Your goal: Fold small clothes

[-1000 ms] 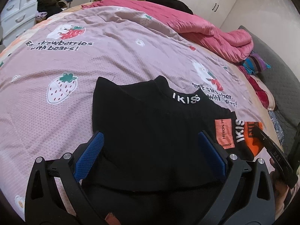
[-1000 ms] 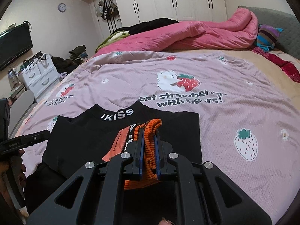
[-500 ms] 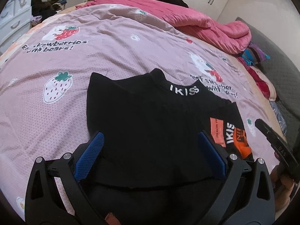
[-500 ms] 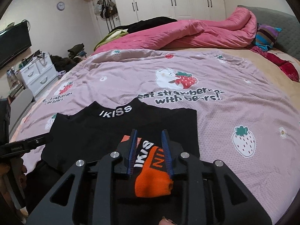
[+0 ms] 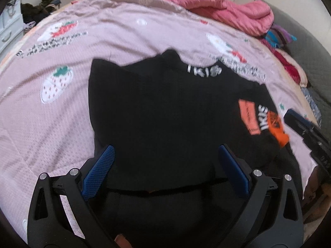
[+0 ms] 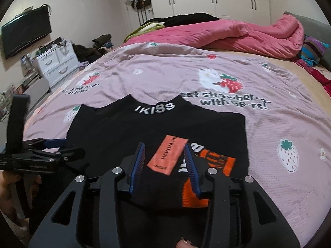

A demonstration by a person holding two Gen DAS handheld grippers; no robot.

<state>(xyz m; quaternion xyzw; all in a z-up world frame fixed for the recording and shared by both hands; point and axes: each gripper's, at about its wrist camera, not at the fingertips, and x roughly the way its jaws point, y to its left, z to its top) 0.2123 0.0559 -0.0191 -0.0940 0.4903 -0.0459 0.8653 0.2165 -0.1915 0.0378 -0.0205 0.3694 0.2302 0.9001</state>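
Right gripper (image 6: 165, 161): jaws opening, pads clear of cloth, orange label (image 6: 168, 155) lying loose between them. Left gripper (image 5: 165, 171): jaws spread wide, nothing clamped, poised over near hem. Black top (image 6: 144, 130) lying flat on pink strawberry sheet (image 6: 269, 124), collar at 12 o'clock, orange cuff (image 6: 209, 165) at 5 o'clock on the garment. Pink quilt (image 6: 238, 33) bunched at 1 o'clock; white drawer unit (image 6: 58, 64) at 10 o'clock.

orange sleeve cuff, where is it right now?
In the right wrist view, the orange cuff lies folded onto the black top near its right edge, just beyond the opening right gripper, on the pink bedspread.
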